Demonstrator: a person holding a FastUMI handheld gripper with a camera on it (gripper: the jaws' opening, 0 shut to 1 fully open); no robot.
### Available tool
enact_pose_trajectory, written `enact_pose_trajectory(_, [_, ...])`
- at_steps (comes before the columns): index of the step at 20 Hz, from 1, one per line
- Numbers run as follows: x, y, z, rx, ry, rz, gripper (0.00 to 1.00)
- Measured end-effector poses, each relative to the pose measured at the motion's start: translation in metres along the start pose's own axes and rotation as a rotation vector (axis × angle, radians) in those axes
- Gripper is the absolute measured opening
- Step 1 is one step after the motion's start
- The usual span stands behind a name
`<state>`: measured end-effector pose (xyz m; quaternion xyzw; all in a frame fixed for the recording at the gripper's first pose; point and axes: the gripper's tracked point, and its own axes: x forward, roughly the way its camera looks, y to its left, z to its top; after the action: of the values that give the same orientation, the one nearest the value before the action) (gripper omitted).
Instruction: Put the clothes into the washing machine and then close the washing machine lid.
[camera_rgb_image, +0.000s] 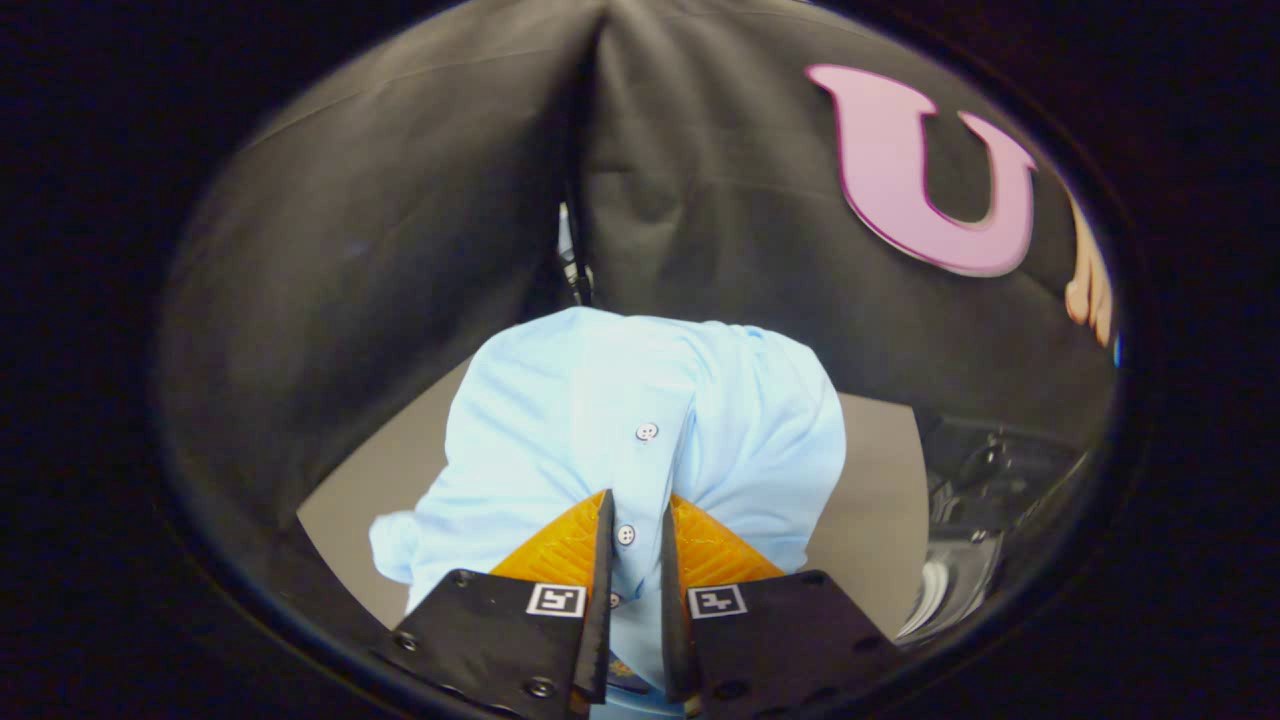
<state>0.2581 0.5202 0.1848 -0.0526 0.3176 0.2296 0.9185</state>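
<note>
- The tool (636, 520) is closed on the shirt (640, 420): both fingers pinch a fold of its buttoned front.
- The shirt bunches up between and just ahead of the fingers, apparently lifted off the counter (870, 500).
- The washer (985, 520) sits to the right, beyond the shirt; whether its lid is open I cannot tell.
- Step in hand, as I judge: carrying the shirt to the washer.
- Next move calls for swinging right over the opening, holding the grip until the cloth hangs inside, then letting go.
</note>
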Motion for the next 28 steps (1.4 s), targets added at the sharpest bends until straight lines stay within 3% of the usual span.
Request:
enact_pose_trajectory(3, [-0.004,-0.004,0.002,-0.049,-0.015,-0.013,0.23])
enact_pose_trajectory(4, [-0.005,-0.008,0.001,-0.071,-0.012,-0.013,0.12])
enact_pose_trajectory(9, [-0.027,-0.039,-0.006,-0.048,-0.017,-0.047,0.12])
enact_pose_trajectory(17, [-0.095,-0.166,-0.038,-0.009,-0.025,-0.235,0.12])
enact_pose_trajectory(23, [-0.116,-0.258,-0.072,0.065,0.002,-0.367,0.12])
enact_pose_trajectory(26, [-0.118,-0.299,-0.089,0.082,0.04,-0.454,0.25])
enact_pose_trajectory(28, [-0.119,-0.311,-0.09,0.099,0.021,-0.461,0.29])
